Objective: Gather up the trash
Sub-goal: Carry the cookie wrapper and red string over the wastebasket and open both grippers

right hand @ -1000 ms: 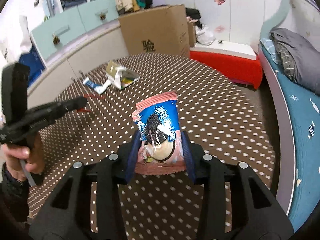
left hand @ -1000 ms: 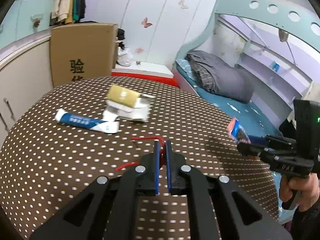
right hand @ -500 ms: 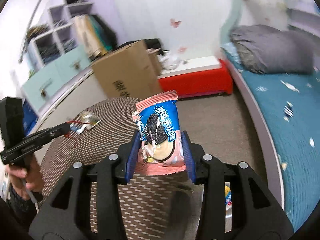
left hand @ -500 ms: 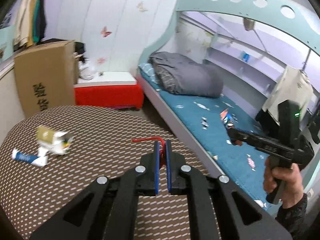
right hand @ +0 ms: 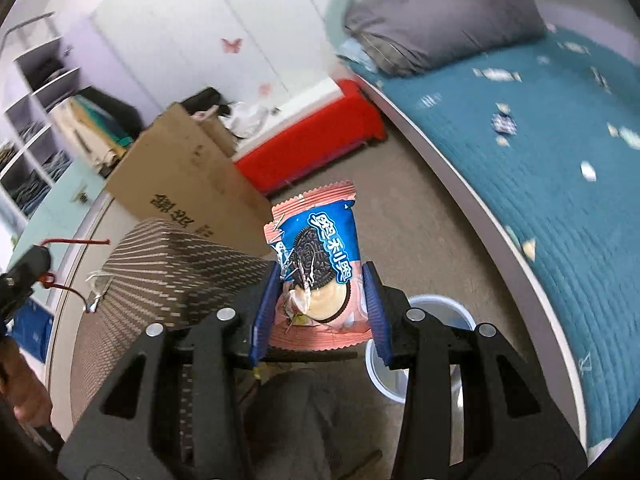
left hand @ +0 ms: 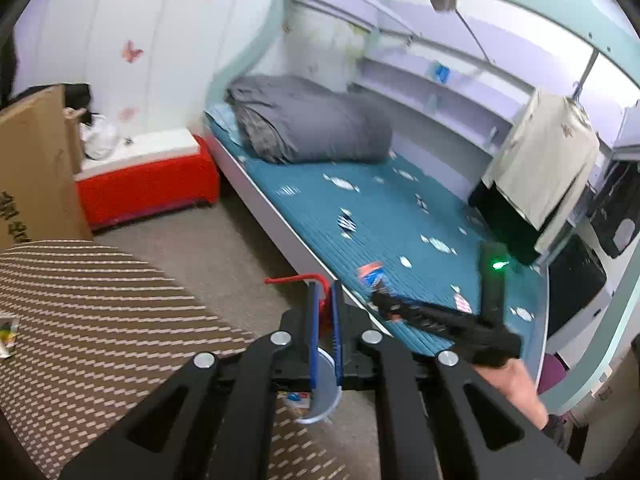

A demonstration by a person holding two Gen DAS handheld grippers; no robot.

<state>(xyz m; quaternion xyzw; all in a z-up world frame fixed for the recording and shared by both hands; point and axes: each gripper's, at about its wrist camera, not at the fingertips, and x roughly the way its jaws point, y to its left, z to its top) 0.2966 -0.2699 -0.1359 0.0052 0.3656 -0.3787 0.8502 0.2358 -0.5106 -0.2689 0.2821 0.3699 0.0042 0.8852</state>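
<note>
My right gripper [right hand: 318,280] is shut on a pink and blue cookie wrapper [right hand: 320,256], held upright in the air above the floor. A white bin [right hand: 432,320] stands on the floor just below and right of it; its rim also shows under my left gripper [left hand: 324,404]. My left gripper [left hand: 325,296] is shut on a thin red wire tie [left hand: 296,280], held past the table's edge. The right gripper [left hand: 384,300] with the wrapper [left hand: 372,274] shows in the left wrist view. The left gripper [right hand: 24,268] with the red wire tie [right hand: 76,242] shows in the right wrist view.
A round table with a brown dotted cloth [left hand: 100,320] lies at the left, with crumpled wrappers on it [right hand: 94,292]. A cardboard box [right hand: 180,184], a red chest [left hand: 148,188] and a bed with a teal mattress [left hand: 380,216] and grey quilt [left hand: 308,120] surround the floor.
Both grippers have swung right, away from the table top and out over the floor by the bed. The bin has come into view. Both keep their hold.
</note>
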